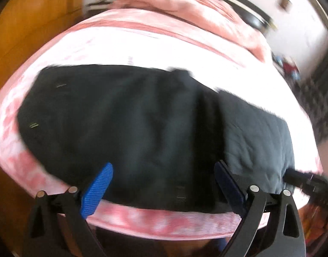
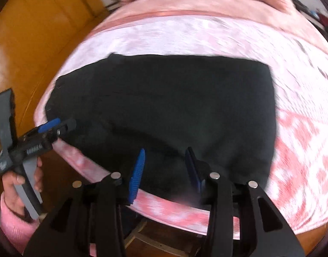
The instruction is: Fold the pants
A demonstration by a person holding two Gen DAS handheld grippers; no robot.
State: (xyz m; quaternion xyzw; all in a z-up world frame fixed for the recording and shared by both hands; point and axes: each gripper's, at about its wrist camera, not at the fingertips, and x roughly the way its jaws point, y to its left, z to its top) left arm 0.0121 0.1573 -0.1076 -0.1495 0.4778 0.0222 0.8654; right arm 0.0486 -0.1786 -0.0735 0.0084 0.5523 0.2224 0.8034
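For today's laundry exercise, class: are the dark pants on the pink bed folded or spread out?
Folded. The pants form a compact, straight-edged block on the pink bedspread, with no separate legs showing.

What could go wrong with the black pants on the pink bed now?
1. The pants lie close to the near edge of the pink bedcover; a tug toward that edge might slide them off.
2. Both grippers, left and right, hover with open jaws holding nothing, so a careless pinch could catch the bedcover along with the cloth.
3. One end looks lumpy in the left view, so the next fold may come out crooked.
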